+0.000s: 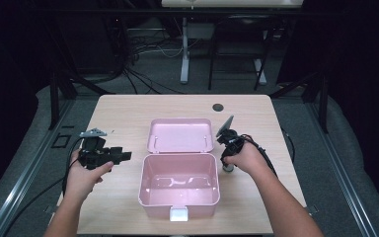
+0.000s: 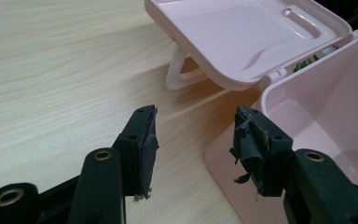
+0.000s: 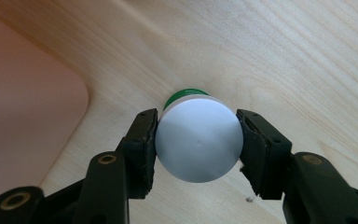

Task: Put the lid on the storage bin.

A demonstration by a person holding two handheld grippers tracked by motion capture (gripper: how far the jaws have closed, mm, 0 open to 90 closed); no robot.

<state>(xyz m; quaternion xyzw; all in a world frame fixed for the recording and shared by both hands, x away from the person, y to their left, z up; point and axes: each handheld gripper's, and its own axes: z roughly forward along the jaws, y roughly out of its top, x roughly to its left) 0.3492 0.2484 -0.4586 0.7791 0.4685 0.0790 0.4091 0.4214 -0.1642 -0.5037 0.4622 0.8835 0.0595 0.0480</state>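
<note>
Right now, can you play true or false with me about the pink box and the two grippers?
1. The pink box has its lid open. True.
2. The right gripper has its pads against a white-capped container standing on the table. True.
3. The left gripper holds the box's lid. False: its jaws stand open with nothing between them, beside the box.
4. The container is inside the box. False: it stands on the table to the right of the box.
5. The box's white latch is on the side nearest the person. True.
</note>
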